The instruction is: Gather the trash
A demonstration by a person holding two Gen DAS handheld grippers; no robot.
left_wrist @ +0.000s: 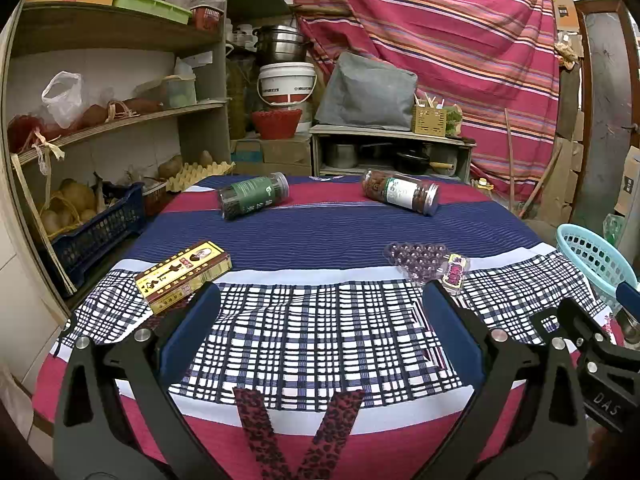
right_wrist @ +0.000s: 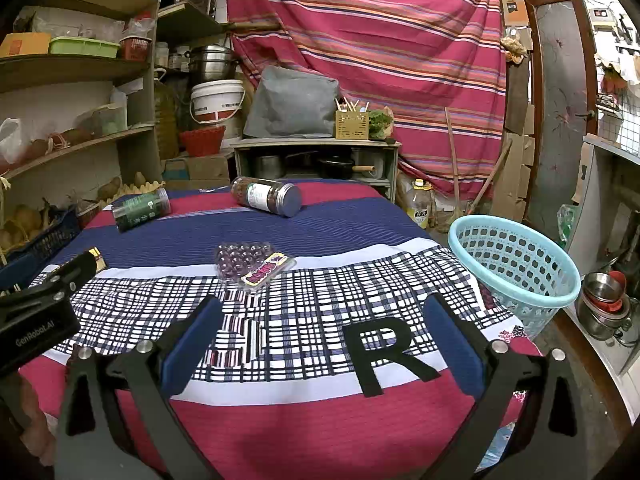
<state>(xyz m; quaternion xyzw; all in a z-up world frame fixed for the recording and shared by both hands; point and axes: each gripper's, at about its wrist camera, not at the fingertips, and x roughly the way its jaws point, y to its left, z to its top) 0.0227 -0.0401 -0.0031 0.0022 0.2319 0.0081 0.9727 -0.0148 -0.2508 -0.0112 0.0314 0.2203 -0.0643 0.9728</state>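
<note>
Four pieces of likely trash are lying on the cloth-covered table [right_wrist: 320,224]: a green-label jar [right_wrist: 141,208] and a white-label jar [right_wrist: 267,198], both on their sides at the far end, a yellow box [left_wrist: 184,276] toward the left, and a clear blister tray [right_wrist: 253,263] near the middle. A light-blue basket [right_wrist: 516,268] is standing just off the table's right edge; its inside is only partly showing and no trash is visible there. Both grippers are hovering over the near edge, the left gripper [left_wrist: 320,332] and the right gripper [right_wrist: 320,332] each spread wide and gripping nothing. Judgement: whichever item gets taken, the jars are looking prone to rolling, so closing the fingers across the round body, not along it, should be steadying them; the tray is lying flat and thin, so a low approach at one edge seems wise. The right gripper is sitting nearer the basket.
</note>
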